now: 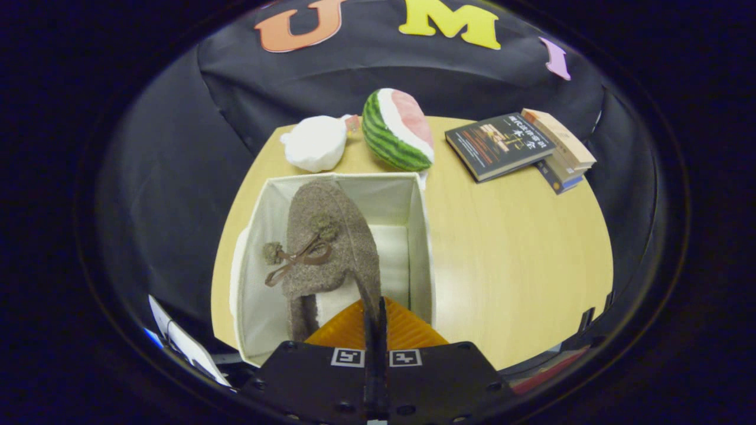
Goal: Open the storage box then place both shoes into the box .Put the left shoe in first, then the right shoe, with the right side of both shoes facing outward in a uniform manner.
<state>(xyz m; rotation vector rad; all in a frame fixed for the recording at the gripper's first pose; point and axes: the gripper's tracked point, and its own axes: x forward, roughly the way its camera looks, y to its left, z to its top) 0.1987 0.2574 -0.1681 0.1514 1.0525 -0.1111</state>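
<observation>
Claw (378, 316) view, looking forward along the two orange fingers (407, 330): the fingers are pressing together on the thin heel edge of a brown fuzzy shoe (331, 248), gripping it. The shoe is hanging toe-far inside the open white storage box (422, 248), toward the box's left wall, with its brown bow and two pompoms facing left. The box is standing at the near left part of the round wooden table (508, 260), its lid not visible. A white padded floor is showing inside the box to the right of the shoe. Beyond the box, at the far edge of the table, a white cloth bundle (315, 143) is lying just left of a watermelon-slice toy (397, 128). A stack of books (520, 149) is sitting at the far right, well apart from the box.
</observation>
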